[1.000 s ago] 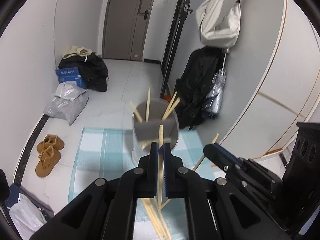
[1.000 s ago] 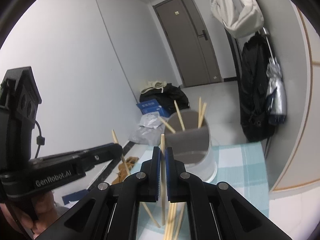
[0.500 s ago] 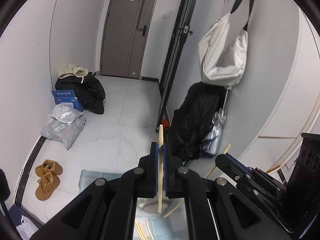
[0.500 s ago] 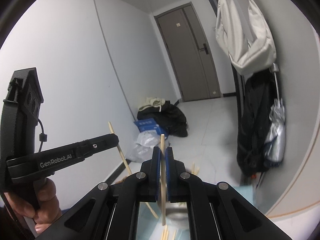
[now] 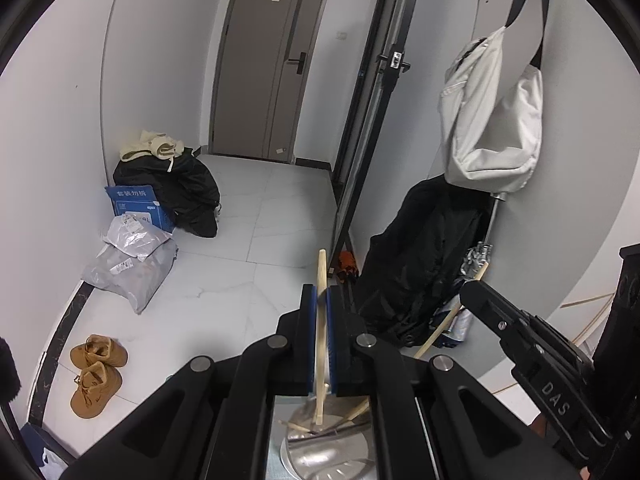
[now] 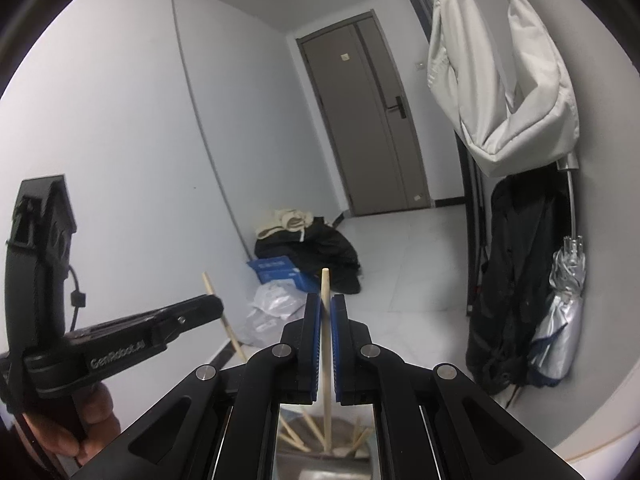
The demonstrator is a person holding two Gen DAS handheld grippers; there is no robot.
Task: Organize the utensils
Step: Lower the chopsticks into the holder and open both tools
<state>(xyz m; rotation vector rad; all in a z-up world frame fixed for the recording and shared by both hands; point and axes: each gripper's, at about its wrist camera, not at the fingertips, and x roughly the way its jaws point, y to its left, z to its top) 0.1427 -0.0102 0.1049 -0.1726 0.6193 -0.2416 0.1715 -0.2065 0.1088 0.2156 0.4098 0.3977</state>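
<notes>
My left gripper (image 5: pixel 321 300) is shut on a wooden chopstick (image 5: pixel 321 272) held upright over the grey utensil cup (image 5: pixel 320 452), which is seen between its arms with several chopsticks inside. My right gripper (image 6: pixel 326 308) is shut on another wooden chopstick (image 6: pixel 325 280), its lower end hanging into the same cup (image 6: pixel 320 460). The right gripper also shows in the left wrist view (image 5: pixel 472 292) with its chopstick (image 5: pixel 452 316). The left gripper shows in the right wrist view (image 6: pixel 216 306) with its chopstick (image 6: pixel 222 316).
Beyond the cup lies a tiled floor with black bags (image 5: pixel 180 192), a blue box (image 5: pixel 134 204), grey parcels (image 5: pixel 128 268) and brown shoes (image 5: pixel 96 376). A white bag (image 5: pixel 492 128), a black coat (image 5: pixel 424 260) and an umbrella (image 6: pixel 560 312) hang at the right wall.
Both grippers have lifted with their chopsticks from the checked cloth to above the cup. The loose chopsticks on the cloth have dropped out of view.
</notes>
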